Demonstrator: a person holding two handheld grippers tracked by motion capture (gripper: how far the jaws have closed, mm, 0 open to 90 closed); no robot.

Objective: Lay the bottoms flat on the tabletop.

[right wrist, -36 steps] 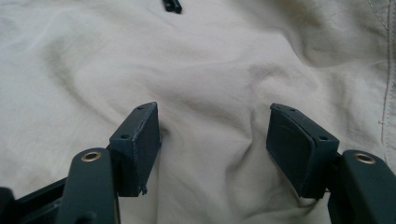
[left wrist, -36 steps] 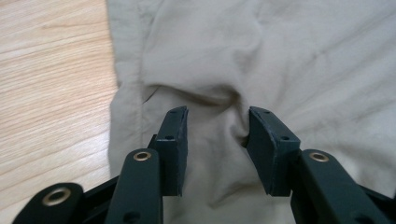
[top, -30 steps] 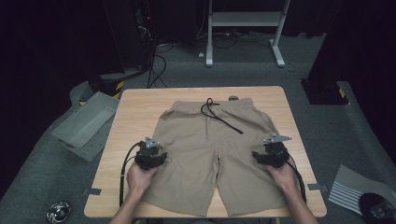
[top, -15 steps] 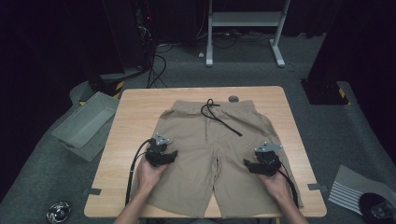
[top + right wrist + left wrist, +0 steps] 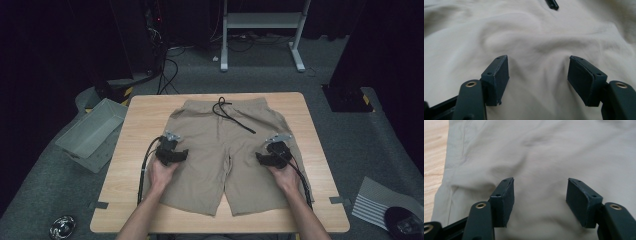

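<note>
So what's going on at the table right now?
A person is working on a pair of beige shorts spread flat on the wooden table, waistband and black drawstring at the far end. The left gripper sits over one leg and the right gripper over the other, both pointing inward. The left jaws have just been opening. Both pairs stand apart above the cloth with nothing pinched between them.

A pale wooden counter (image 5: 310,150) stands on grey carpeted floor (image 5: 350,130) in a dark, black-curtained room; a white metal stand (image 5: 262,30) rises behind, a grey plastic bin (image 5: 90,132) alongside.
</note>
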